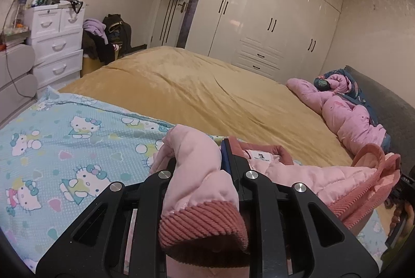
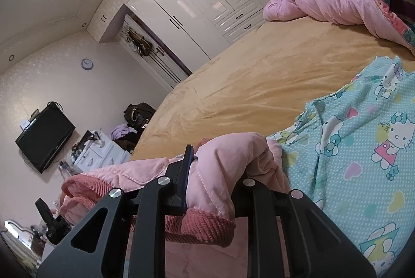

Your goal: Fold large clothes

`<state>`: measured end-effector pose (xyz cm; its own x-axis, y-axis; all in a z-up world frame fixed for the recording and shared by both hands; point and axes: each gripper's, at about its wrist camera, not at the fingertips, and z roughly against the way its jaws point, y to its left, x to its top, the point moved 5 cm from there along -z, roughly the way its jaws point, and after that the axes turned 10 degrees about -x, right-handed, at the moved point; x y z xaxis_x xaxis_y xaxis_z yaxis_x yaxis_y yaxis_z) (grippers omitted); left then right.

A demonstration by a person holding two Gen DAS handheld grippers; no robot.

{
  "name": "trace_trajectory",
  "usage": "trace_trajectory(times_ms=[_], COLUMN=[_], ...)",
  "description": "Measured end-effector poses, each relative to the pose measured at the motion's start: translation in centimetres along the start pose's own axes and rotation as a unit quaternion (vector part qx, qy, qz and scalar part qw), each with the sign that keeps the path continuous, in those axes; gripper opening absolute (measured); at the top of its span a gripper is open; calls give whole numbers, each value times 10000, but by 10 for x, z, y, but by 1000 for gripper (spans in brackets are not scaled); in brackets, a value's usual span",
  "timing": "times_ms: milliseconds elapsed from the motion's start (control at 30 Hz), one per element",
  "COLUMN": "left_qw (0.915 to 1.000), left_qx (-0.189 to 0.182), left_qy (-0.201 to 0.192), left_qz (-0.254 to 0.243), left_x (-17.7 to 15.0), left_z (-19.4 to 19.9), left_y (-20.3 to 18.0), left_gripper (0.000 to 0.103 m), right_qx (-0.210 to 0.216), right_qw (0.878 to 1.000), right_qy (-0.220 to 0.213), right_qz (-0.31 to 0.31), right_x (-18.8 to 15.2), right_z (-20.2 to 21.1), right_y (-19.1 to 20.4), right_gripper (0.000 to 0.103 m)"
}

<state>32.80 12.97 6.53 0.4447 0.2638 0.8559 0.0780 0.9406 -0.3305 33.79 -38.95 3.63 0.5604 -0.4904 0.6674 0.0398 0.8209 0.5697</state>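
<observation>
A pink padded jacket point(image 1: 298, 171) with darker ribbed cuffs and collar is held up over the bed between both grippers. My left gripper point(image 1: 199, 161) is shut on one sleeve, whose ribbed cuff point(image 1: 202, 226) hangs back over the jaws. The collar with a white label point(image 1: 260, 156) shows just right of it. In the right wrist view my right gripper point(image 2: 218, 166) is shut on the other part of the jacket point(image 2: 220, 161), its ribbed hem point(image 2: 205, 228) drooping toward the camera. Padding hides most of both grippers' fingertips.
A cartoon-cat print blue sheet point(image 1: 64, 138) lies on the mustard bedspread point(image 1: 197, 91). A pink quilt point(image 1: 345, 112) is bunched at the headboard end. White wardrobes point(image 1: 262, 19), a white drawer unit point(image 1: 57, 39), a clothes pile point(image 1: 106, 37) and a wall television point(image 2: 45, 135) stand around the bed.
</observation>
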Motion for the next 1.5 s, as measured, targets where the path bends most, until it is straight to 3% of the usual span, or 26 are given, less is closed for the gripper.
trace_trajectory(times_ms=[767, 900, 1000, 1100, 1200, 1400, 1500], left_qw=[9986, 9987, 9987, 9986, 9985, 9985, 9983], left_qx=[101, 77, 75, 91, 106, 53, 16], left_qy=[468, 481, 495, 499, 501, 517, 538], left_qz=[-209, -120, -125, -158, -195, -197, -238], left_x=[-15, -18, -19, -20, -22, -23, -23], left_z=[-60, -64, -65, -68, -68, -68, -69], left_y=[20, 25, 25, 23, 21, 19, 16], left_gripper=[15, 15, 15, 15, 15, 19, 23], right_qx=[-750, -621, -305, -35, 52, -269, -448], right_qw=[9971, 9979, 9985, 9990, 9996, 9952, 9858], right_qy=[134, 148, 245, 186, -3, -320, 43], right_qz=[-41, -114, -390, -415, -278, 888, 1620], right_x=[-1, -1, 1, 3, 5, -23, -58], right_z=[-57, -59, -59, -53, -43, -35, -53], right_y=[0, 0, -4, 3, 15, 57, 78], right_gripper=[20, 24, 34, 65, 81, 89, 90])
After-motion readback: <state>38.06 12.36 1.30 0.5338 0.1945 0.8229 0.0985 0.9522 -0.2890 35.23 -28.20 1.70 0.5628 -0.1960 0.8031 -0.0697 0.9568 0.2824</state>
